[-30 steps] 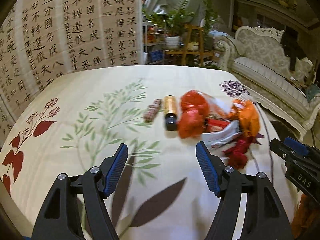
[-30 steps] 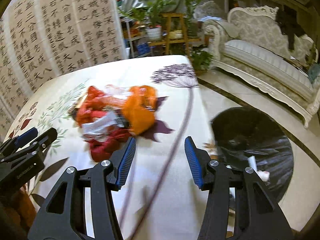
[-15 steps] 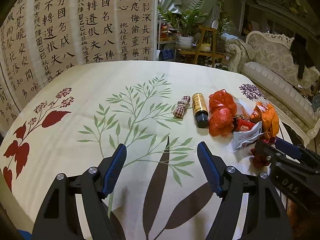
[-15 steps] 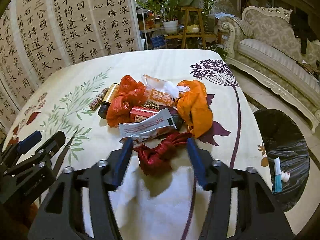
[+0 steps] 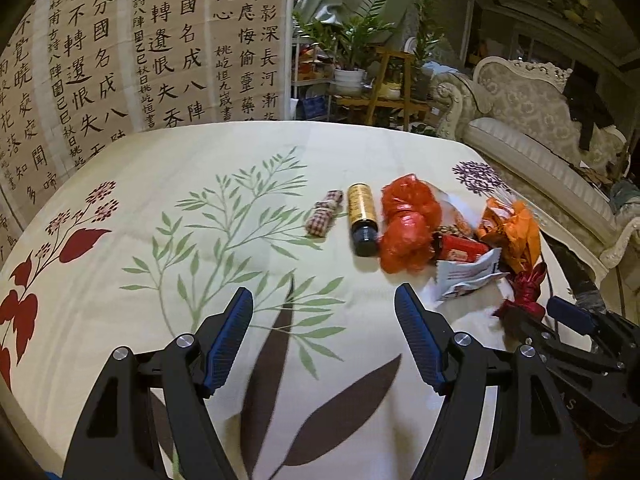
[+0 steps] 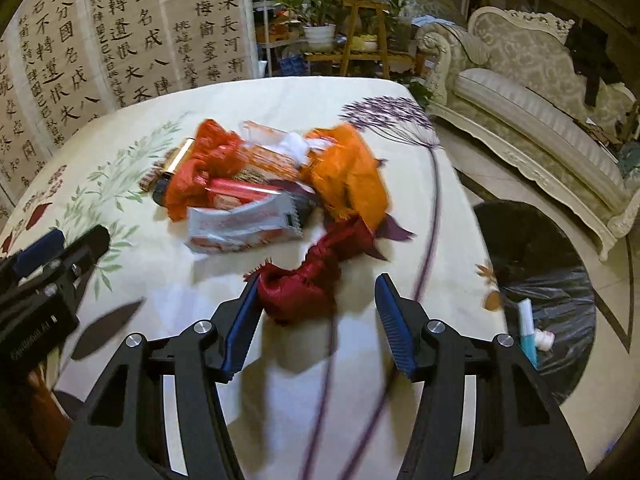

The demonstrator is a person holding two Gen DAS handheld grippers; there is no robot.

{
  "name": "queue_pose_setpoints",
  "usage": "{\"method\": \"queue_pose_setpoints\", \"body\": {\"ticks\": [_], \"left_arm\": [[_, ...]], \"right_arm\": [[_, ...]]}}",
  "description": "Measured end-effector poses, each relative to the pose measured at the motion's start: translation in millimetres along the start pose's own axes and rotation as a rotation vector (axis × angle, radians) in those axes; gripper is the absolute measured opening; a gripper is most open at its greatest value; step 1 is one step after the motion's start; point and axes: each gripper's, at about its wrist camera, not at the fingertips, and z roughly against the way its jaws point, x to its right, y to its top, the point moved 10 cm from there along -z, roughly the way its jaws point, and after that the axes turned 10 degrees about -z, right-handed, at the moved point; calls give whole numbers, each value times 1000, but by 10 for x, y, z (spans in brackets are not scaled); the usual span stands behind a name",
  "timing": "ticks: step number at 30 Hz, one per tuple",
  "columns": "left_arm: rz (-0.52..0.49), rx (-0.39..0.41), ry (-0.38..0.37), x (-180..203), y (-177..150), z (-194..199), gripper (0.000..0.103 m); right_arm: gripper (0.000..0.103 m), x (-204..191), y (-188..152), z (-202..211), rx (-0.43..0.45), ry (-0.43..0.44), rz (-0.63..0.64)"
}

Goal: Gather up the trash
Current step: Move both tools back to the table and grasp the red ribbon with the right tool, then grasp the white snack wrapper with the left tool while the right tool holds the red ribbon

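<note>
A pile of trash lies on the floral tablecloth [image 5: 200,168]: a dark red crumpled cloth [image 6: 308,280], a white and red wrapper [image 6: 240,224], an orange bag [image 6: 348,176], a red-orange bag [image 5: 404,224], a gold bottle with a black cap [image 5: 362,216] and a small checked bundle [image 5: 326,218]. My right gripper [image 6: 316,304] is open, and the dark red cloth lies just beyond its left finger, between the tips. My left gripper [image 5: 324,316] is open and empty over bare cloth, short of the bottle.
A bin lined with a black bag [image 6: 536,280] stands on the floor right of the table, holding a blue tube and a small white item. A cream sofa [image 6: 540,92] is beyond it. A calligraphy screen [image 5: 120,52] and plants [image 5: 352,48] stand behind the table.
My right gripper swung from the bin side back over the table and closed in on the dark red cloth. My left gripper drew back a little from the pile.
</note>
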Motion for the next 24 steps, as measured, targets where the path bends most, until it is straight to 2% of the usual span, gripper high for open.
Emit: {"method": "queue_pose_setpoints", "body": {"ticks": [5,10,14,18,24], "left_arm": [[-14,0,-19,114,23,-15,72],[-27,3,-32,216,62,-26,72],[-41,-2,-37,291,74,-50,74],[-55,-15,-55,391,62,-83,75],[-73,-27,-96,577,97,-162,77]], "right_arm": [[57,133,5,67,1,19,-45],[59,94,79,39,8,54,-74],[58,74,101,-68,1,50,-74],[33,102,57,-97,-18,55,-62],[30,202,35,-24,-13,67,-59]]}}
